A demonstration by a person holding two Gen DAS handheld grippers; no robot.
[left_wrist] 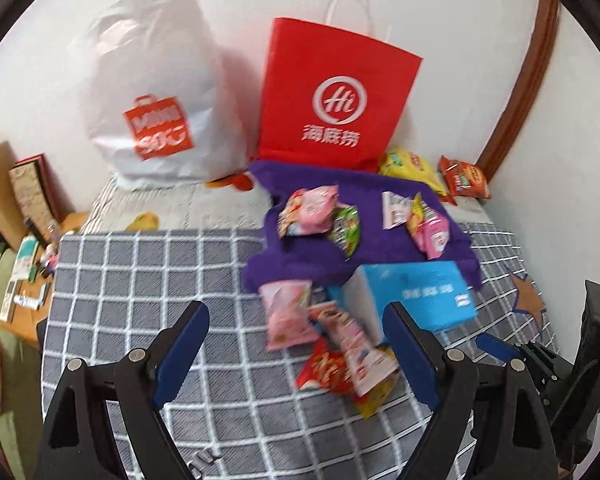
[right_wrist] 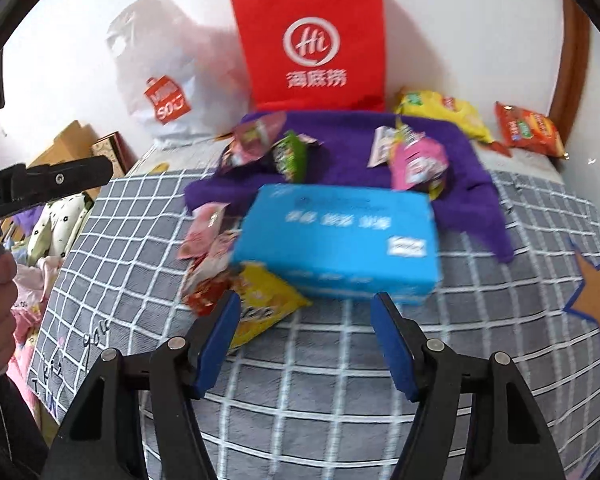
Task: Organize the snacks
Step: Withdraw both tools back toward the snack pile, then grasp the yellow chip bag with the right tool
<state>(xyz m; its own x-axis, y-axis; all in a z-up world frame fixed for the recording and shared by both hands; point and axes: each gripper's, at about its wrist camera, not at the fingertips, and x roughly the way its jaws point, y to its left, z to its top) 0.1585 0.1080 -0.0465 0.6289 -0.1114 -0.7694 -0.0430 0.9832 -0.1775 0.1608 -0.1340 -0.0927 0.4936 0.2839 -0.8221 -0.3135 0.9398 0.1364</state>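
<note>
Grey checked bedspread [right_wrist: 320, 380] fills both views, white wall behind. I see my right gripper [right_wrist: 306, 340] w/ jaws apart, nothing between the blue pads, hanging just short of the blue box [right_wrist: 336, 240]. Left gripper [left_wrist: 296, 356] also spread wide, empty, over bare cover; a blurry heap of snack packets [left_wrist: 332, 352] lies btwn its fingers and the box, probably pink, red and yellow packs. Beyond the box, a purple cloth [right_wrist: 348, 148] carries more packets: pink + green pair [left_wrist: 320, 216] left, pink/white pair [left_wrist: 420, 220] right. Further back, red paper bag [right_wrist: 312, 40] and white plastic bag [left_wrist: 156, 92] lean on the wall. Yellow pack [right_wrist: 444, 116] and red pack [right_wrist: 530, 130] sit far right.
</note>
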